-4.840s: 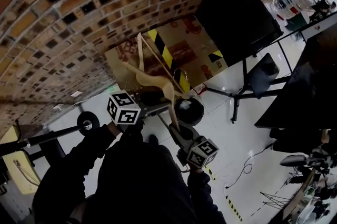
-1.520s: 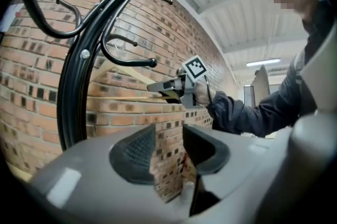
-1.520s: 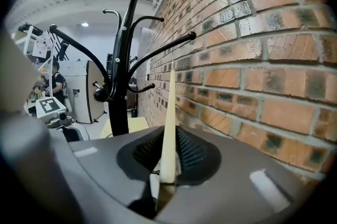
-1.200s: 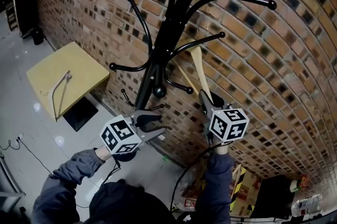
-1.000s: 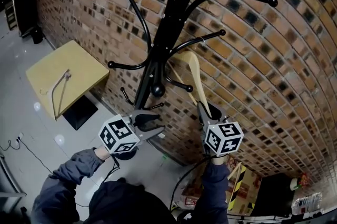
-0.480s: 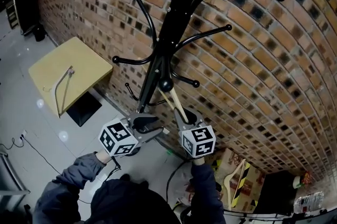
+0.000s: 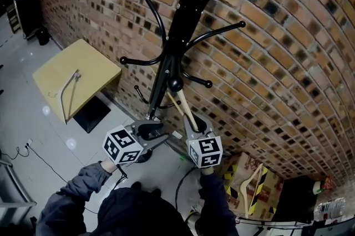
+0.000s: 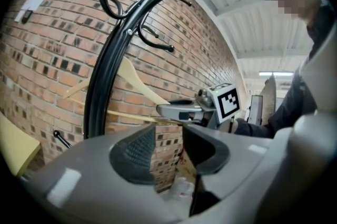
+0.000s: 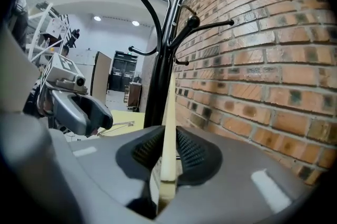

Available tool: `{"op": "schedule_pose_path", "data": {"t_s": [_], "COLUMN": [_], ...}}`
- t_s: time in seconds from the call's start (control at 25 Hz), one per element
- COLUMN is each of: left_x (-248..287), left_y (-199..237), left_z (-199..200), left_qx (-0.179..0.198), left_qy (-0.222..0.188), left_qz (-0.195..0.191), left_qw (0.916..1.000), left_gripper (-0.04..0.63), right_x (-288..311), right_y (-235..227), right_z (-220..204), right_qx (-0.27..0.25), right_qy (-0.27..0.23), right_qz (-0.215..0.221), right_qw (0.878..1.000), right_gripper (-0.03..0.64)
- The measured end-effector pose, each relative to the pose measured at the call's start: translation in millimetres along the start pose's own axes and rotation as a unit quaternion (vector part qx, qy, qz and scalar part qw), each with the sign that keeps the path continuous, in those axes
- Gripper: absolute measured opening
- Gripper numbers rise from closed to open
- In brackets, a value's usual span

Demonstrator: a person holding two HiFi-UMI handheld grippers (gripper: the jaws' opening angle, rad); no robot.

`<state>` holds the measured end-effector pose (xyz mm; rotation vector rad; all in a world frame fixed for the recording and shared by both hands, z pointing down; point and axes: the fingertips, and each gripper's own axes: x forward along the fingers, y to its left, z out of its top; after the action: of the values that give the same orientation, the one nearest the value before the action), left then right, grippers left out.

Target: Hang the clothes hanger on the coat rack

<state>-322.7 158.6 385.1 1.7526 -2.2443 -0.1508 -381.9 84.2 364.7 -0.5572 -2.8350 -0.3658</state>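
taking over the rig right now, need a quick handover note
Left gripper: jaws apart, nothing between them, near the rack.
Right gripper: jaws opening, hanger arm between them.
Hanger: upright along the rack pole, top end up by a lower peg. Whether its hook sits fully over the peg is not clear.
Done: hanger is at the rack.
Left: check that the hook is seated, finish the release, draw the right gripper away.
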Motion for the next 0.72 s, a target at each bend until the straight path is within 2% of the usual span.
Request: {"op": "schedule_pose_path", "data": {"t_s": [0.04, 0.12, 0.24, 0.52, 0.72], "left_x": [0, 1, 0, -5, -13], "left_y": [0, 0, 2, 4, 7], "left_z": [-1, 0, 3, -3, -9], "left_qx": [0.001, 0.004, 0.006, -0.002, 0.012], "left_qy": [0.000, 0.000, -0.002, 0.000, -0.001], "left_qz": [0.000, -0.001, 0.002, 0.008, 0.028], "left_qw": [1.0000, 1.0000, 1.0000, 1.0000, 0.9995], "left_gripper": [0.141, 0.141, 0.141, 0.141, 0.141], "right_x": [-1, -4, -12, -66, -115], "right_y": [-1, -5, -10, -9, 7], "right_z": [1, -1, -5, -2, -1], "right_qx": [-0.006, -0.009, -0.007, -0.036, -0.011], "right_qy": [-0.005, -0.008, -0.005, -0.025, -0.049], "right_qz": [-0.007, -0.014, -0.024, -0.077, -0.086], "right_qw": [1.000, 1.000, 1.000, 0.996, 0.995], "right_gripper": [0.083, 0.166, 0.168, 0.190, 0.189]}}
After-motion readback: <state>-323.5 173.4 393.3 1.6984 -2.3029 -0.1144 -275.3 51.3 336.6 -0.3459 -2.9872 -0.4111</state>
